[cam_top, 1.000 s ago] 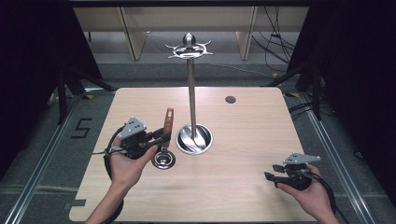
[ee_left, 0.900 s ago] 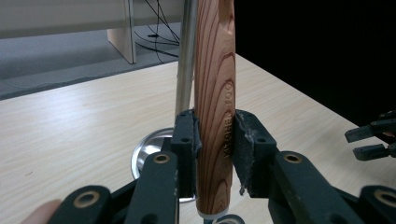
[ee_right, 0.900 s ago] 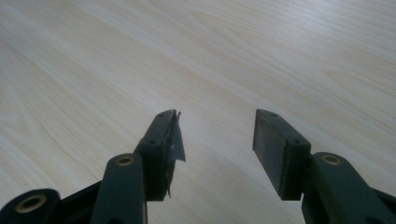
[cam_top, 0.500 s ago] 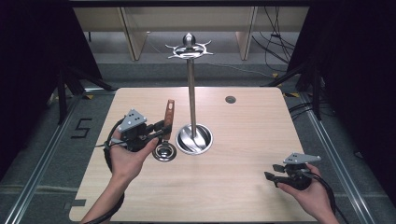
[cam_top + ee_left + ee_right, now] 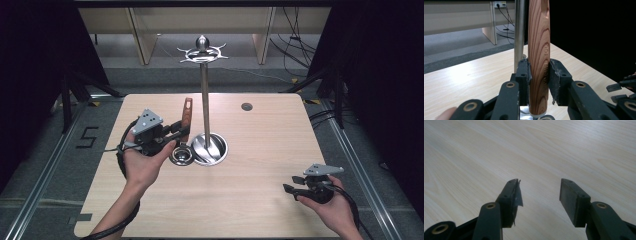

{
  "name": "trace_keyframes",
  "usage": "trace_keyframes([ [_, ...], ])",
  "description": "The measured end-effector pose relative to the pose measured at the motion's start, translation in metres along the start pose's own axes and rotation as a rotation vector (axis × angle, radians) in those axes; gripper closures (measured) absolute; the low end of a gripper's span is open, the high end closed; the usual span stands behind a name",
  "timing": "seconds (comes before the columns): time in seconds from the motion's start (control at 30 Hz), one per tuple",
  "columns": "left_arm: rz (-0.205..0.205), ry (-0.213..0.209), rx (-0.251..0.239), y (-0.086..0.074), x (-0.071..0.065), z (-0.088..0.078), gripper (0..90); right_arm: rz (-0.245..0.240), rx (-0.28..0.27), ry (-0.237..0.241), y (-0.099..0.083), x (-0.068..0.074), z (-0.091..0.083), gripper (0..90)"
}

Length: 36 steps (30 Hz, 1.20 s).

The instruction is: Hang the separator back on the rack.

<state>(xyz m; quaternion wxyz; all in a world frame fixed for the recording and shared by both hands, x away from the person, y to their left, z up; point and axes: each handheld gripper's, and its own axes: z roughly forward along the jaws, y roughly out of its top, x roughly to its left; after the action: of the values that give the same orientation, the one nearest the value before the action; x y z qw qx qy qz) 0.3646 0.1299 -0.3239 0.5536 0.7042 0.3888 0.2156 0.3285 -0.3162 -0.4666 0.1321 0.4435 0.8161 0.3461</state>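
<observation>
Left gripper (image 5: 181,131) clamps the wooden handle (image 5: 187,116) of a small metal strainer (image 5: 181,156) — handle upright, cup low, just left of the stand's pole (image 5: 204,95). Right gripper (image 5: 292,184) — jaws apart, empty, well clear.

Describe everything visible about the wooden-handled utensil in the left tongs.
The utensil has a reddish-brown wooden handle with bold grain, faint lettering along it, and a round metal head at its lower end. It stands nearly upright, close beside the metal stand's pole. The left tongs clamp the handle from both sides. Whether the head touches the table is unclear.
</observation>
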Motion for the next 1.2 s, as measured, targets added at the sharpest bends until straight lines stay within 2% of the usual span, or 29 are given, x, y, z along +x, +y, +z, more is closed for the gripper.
trace_keyframes([
  [0.73,0.013,0.000,-0.050,0.020,-0.013,0.012,70.2,0.005,-0.001,0.010,0.000,0.000,0.000,50.0],
  [0.77,0.014,0.001,-0.051,0.020,-0.013,0.013,70.3,-0.014,-0.011,0.006,-0.001,-0.001,0.001,50.0],
  [0.8,0.017,0.002,-0.052,0.021,-0.014,0.013,70.3,0.005,-0.001,0.011,0.000,0.000,0.000,50.0],
  [0.83,0.020,0.003,-0.052,0.021,-0.014,0.013,70.3,0.004,-0.002,0.011,0.000,0.000,0.000,50.0],
  [1.03,0.015,0.018,-0.069,0.024,-0.016,0.016,70.2,0.000,-0.003,0.002,0.000,0.000,0.000,49.9],
  [1.07,0.015,0.021,-0.072,0.024,-0.016,0.016,70.2,-0.017,-0.010,-0.002,0.000,-0.001,0.000,49.9],
  [1.2,0.002,0.028,-0.090,0.027,-0.017,0.017,70.2,-0.022,-0.015,-0.003,-0.001,-0.002,0.000,49.8],
])
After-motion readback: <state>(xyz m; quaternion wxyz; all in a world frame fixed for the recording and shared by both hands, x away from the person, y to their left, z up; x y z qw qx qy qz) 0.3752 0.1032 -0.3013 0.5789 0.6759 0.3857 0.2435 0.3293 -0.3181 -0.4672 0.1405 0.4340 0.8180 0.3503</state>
